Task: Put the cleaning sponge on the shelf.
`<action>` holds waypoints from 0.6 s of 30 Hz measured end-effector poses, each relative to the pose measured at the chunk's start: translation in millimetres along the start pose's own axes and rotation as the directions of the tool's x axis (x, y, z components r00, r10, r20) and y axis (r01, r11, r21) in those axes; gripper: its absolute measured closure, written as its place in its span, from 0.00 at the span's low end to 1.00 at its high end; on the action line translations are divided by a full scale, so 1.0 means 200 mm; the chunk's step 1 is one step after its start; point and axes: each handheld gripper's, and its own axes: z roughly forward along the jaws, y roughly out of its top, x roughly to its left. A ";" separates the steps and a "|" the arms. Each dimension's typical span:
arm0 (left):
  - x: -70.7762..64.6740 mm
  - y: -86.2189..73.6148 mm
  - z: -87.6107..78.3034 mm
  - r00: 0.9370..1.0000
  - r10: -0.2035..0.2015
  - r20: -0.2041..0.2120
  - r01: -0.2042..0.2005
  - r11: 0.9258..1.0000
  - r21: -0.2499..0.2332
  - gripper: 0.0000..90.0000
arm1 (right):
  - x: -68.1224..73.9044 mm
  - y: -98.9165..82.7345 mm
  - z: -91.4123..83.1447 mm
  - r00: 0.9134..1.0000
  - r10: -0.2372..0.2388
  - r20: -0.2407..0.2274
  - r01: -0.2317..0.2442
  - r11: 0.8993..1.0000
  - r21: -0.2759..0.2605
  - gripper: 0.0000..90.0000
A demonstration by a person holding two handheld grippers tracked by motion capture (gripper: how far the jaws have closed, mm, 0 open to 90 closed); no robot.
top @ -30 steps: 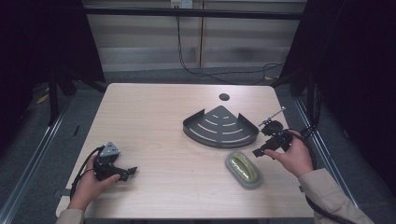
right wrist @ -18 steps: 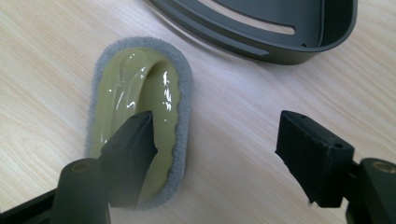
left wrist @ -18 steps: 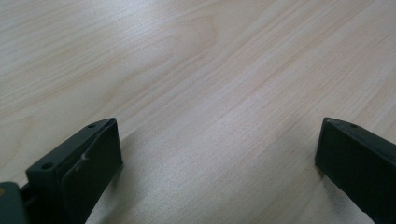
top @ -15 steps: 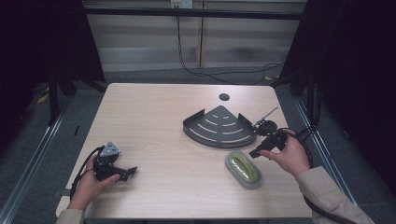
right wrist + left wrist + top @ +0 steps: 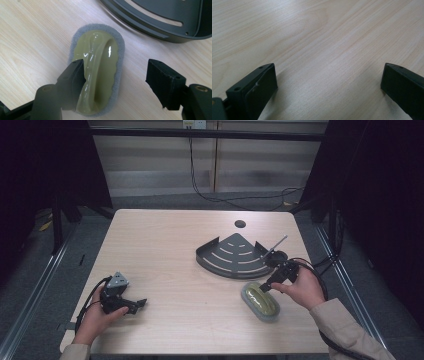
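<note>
Resting low on the table (image 5: 165, 245) at the near left: left gripper (image 5: 134, 304), jaws standing wide apart over bare wood, nothing between them. Hovering at the near right: right gripper (image 5: 266, 286), jaws apart and just now closing in, reaching down over the sponge (image 5: 260, 301). Lying flat near the table's near right edge: that sponge, olive handle on a grey pad. In the right gripper view, overlapping the sponge's (image 5: 97, 67) handle with one jaw, the other jaw standing off to the side over bare wood; no clamping showing. Sitting just beyond the sponge, apart from it: a dark fan-shaped rack (image 5: 232, 254). Leaning at the rack's right corner: a thin rod (image 5: 276, 245).
</note>
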 end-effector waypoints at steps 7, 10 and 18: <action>0.00 0.00 0.00 1.000 -0.001 0.002 0.001 1.000 -0.001 0.00 | 0.03 0.01 0.01 1.000 -0.010 -0.017 0.010 1.000 0.011 0.37; 0.00 0.00 0.00 1.000 -0.001 0.000 0.001 1.000 0.000 0.00 | 0.03 0.01 0.02 1.000 -0.008 -0.021 0.008 1.000 0.017 0.38; 0.00 0.00 0.00 1.000 -0.001 0.000 0.001 1.000 0.000 0.00 | 0.05 0.01 0.05 0.999 -0.008 -0.034 0.009 1.000 0.029 0.40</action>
